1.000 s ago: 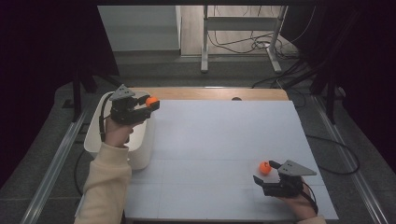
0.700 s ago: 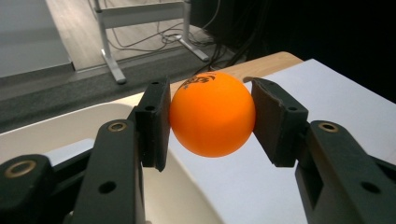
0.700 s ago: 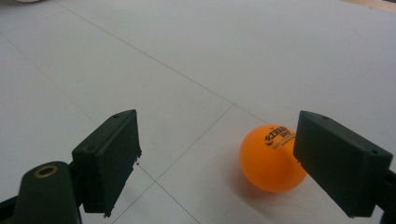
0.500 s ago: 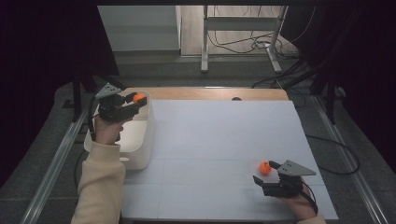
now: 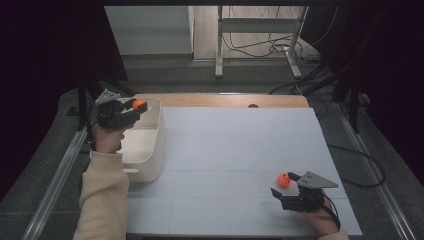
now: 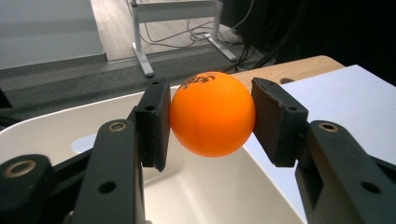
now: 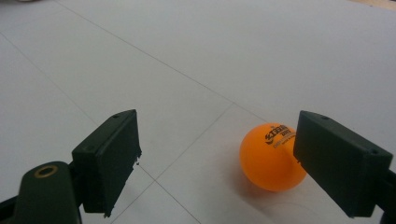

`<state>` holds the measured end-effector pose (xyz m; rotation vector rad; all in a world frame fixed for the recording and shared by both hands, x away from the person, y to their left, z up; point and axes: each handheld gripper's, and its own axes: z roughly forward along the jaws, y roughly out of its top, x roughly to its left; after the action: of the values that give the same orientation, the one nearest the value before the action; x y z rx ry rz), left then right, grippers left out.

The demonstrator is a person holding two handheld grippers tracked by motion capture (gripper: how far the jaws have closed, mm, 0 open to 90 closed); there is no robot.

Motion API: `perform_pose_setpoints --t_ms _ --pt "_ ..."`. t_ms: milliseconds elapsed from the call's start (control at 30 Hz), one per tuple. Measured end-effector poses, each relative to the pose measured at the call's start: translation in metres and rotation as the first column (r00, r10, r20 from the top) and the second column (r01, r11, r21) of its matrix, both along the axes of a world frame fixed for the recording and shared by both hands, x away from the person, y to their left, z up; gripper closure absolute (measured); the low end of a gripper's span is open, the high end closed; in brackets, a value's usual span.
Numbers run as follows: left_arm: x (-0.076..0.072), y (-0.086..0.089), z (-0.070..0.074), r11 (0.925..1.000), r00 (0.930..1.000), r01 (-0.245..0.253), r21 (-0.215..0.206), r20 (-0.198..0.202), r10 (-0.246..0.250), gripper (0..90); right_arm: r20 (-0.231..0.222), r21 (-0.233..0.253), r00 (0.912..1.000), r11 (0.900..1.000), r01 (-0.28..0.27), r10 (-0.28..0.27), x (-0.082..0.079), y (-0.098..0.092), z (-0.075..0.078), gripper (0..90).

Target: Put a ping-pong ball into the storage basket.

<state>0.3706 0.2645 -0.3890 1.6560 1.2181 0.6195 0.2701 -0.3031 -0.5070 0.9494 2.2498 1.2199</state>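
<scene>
Smooth orange plastic ball with dark printed lettering (image 6: 212, 114): clamped between the jaws of the left gripper (image 5: 134, 106), held above the far end of the white rounded plastic bin (image 5: 156, 150). Bin sits at the left edge of the white sheet-covered counter (image 5: 235, 145). Second orange printed ball (image 7: 271, 156): on the counter, well apart from the bin, near side. Right gripper (image 5: 283, 183) beside it, jaws wide apart, ball just inside one jaw, contact not discernible.
</scene>
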Motion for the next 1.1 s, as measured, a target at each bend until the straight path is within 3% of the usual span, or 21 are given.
perform_pose_setpoints --t_ms 267,500,633,1100 --pt "0.003 0.003 -0.003 0.9999 0.9999 -0.011 0.003 -0.012 0.011 50.0 0.001 -0.001 1.0 1.0 -0.001 0.001 0.0 0.0 0.0 15.3" --pt "0.006 0.0 -0.006 0.9994 0.9993 -0.01 0.033 -0.035 0.011 50.0 -0.001 -0.001 1.0 1.0 -0.004 0.004 0.0 0.0 0.0 15.3" --pt "0.01 -0.004 -0.011 0.9962 0.9978 -0.02 0.085 -0.062 0.025 49.9 -0.001 -0.002 1.0 1.0 -0.001 0.001 0.0 0.0 0.0 15.4" --pt "0.016 -0.006 -0.019 0.9926 0.991 0.01 0.121 -0.134 0.007 49.8 -0.002 -0.001 1.0 1.0 -0.001 0.001 0.0 0.0 0.0 15.4"
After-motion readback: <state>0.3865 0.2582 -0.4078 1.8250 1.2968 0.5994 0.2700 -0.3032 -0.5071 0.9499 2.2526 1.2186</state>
